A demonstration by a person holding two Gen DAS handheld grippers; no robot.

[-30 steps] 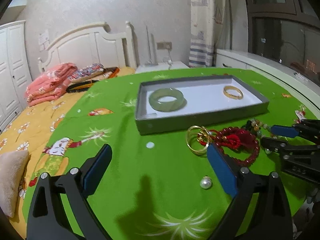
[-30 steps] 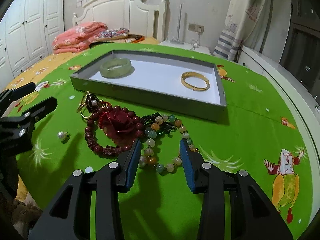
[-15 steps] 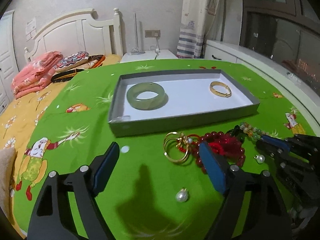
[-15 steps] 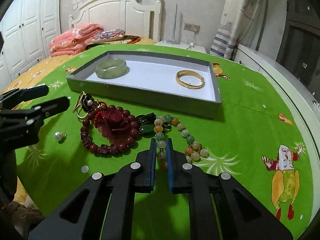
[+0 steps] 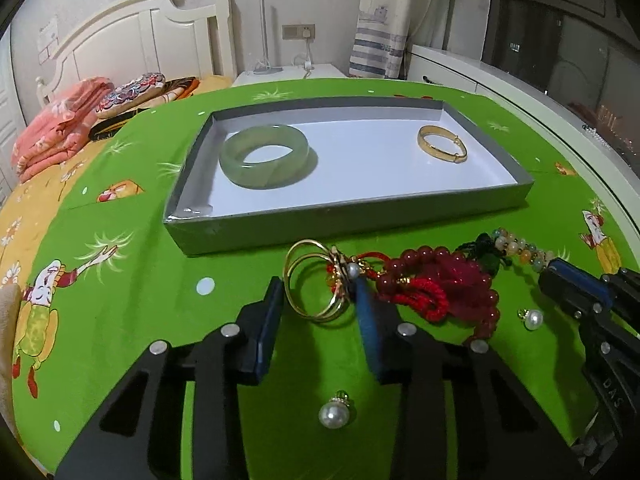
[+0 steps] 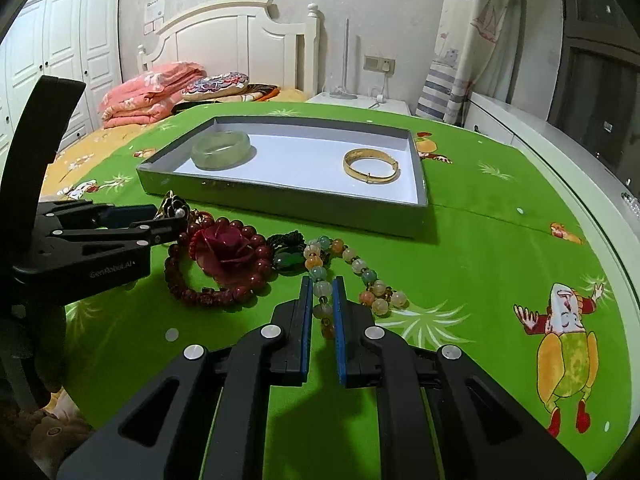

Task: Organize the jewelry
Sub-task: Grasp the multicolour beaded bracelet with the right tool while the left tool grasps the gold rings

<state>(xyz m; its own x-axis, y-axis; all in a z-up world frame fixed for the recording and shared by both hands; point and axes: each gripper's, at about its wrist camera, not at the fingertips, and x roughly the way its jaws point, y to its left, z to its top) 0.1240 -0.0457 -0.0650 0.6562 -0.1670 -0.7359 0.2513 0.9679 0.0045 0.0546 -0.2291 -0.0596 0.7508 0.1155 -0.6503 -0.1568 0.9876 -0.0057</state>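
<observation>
now, in the left wrist view, the left gripper (image 5: 318,300) has narrowed from a wide spread and moved in, fingers apart on either side of the gold rings (image 5: 316,280), just before the tray (image 5: 520,190). in the right wrist view, the right gripper (image 6: 322,300) stays clamped on the pastel bead bracelet (image 6: 352,264), shut since half a second ago, so it looks ready to lift toward the tray.

White headboard (image 6: 240,36), white wardrobe (image 6: 60,52) (left), striped curtain (image 6: 464,40)
</observation>
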